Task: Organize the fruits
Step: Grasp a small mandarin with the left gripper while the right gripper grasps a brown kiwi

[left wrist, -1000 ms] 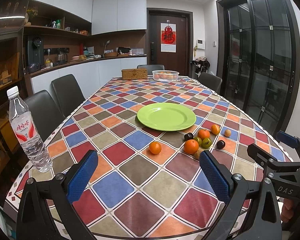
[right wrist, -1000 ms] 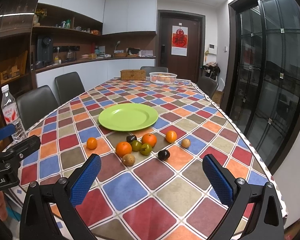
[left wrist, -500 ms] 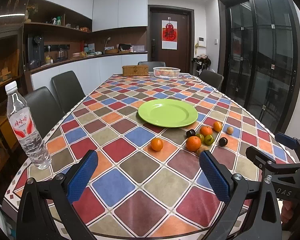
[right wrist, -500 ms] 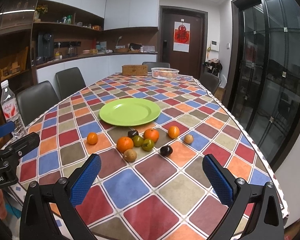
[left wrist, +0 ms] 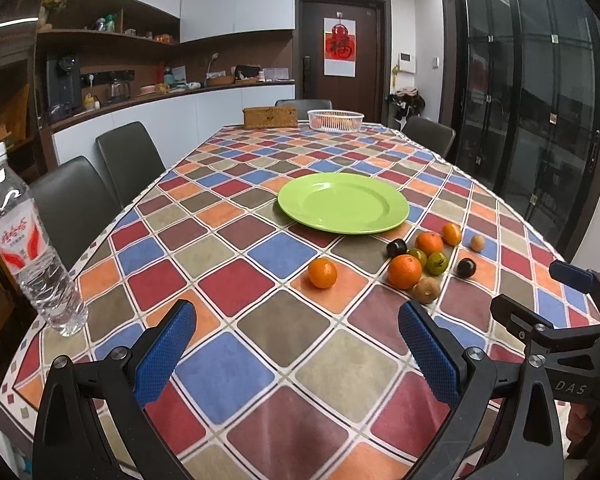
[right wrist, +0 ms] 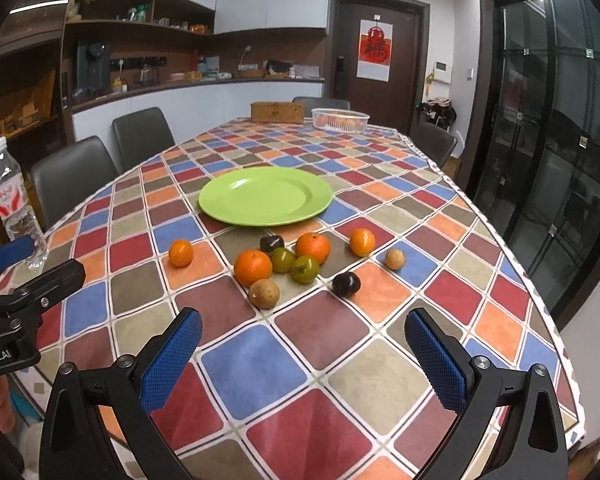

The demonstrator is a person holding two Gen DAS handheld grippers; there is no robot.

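An empty green plate (left wrist: 343, 208) (right wrist: 265, 196) sits mid-table on the checkered cloth. Just in front of it lies a cluster of several small fruits: oranges (right wrist: 253, 267) (left wrist: 404, 271), green ones (right wrist: 305, 269), dark plums (right wrist: 345, 283) and brown ones (right wrist: 263, 293). One orange (left wrist: 322, 273) (right wrist: 180, 253) lies apart to the left. My left gripper (left wrist: 298, 344) is open and empty above the near table edge. My right gripper (right wrist: 303, 350) is open and empty, a little short of the fruits.
A water bottle (left wrist: 24, 240) stands at the table's left near corner. A white basket (left wrist: 335, 120) and a wicker box (left wrist: 270, 117) stand at the far end. Dark chairs (left wrist: 130, 160) line the left side. The right gripper also shows in the left wrist view (left wrist: 560, 320).
Both grippers have drifted slightly forward and lower toward the table. The fruits and plate have not moved. Both stay open.
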